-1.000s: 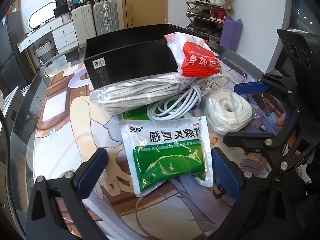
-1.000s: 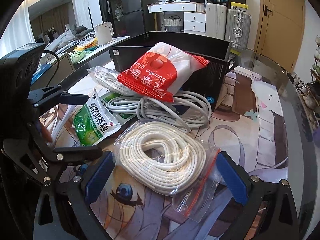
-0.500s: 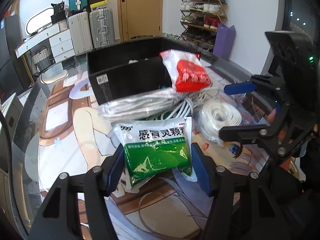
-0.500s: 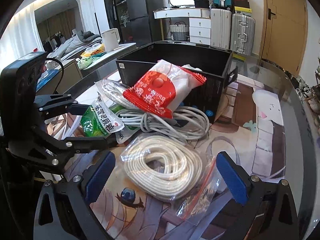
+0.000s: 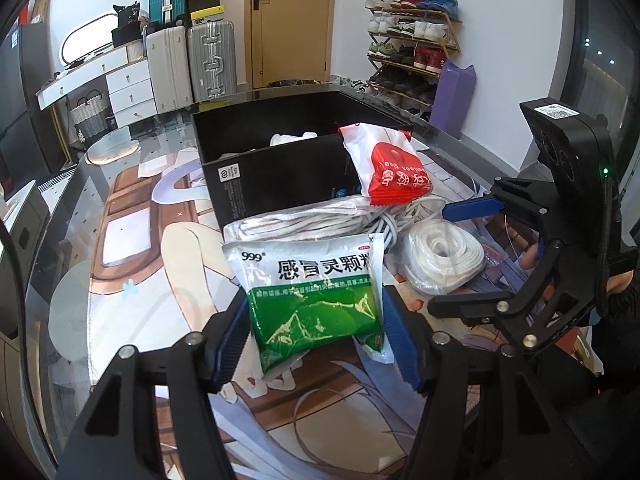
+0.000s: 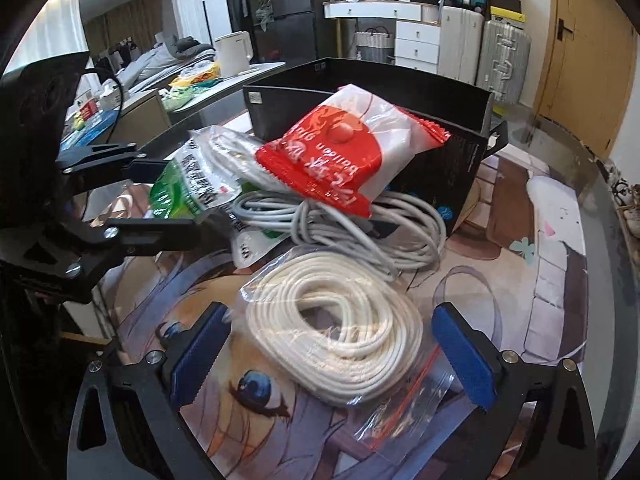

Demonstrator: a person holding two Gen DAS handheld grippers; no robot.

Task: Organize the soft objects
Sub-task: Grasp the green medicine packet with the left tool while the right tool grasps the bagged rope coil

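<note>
My left gripper (image 5: 316, 336) has its blue pads pressed against both sides of the green-and-white foil sachet printed with "999" (image 5: 312, 288), which hangs lifted off the printed anime-style table mat (image 5: 132, 264). My right gripper (image 6: 332, 354) is spread wide, empty, with the coil of white rope sealed in a clear zip bag (image 6: 336, 324) lying between its fingers on the mat, untouched.

I judge the sorting to be barely begun. The open black cardboard box (image 5: 280, 176) holds something white and crumpled (I cannot tell what), and nearly everything else is outside it. The red-and-white plastic packet (image 6: 352, 152) leans on the box's front wall, resting on the loose bundle of grey cable (image 6: 344, 220). A second clear bag of whitish cord (image 5: 304, 220) lies just in front of the box.

So one item is in hand, and the rope, cable, cord bag and red packet are left to go — presumably into the box, well apart from my sachet now.
</note>
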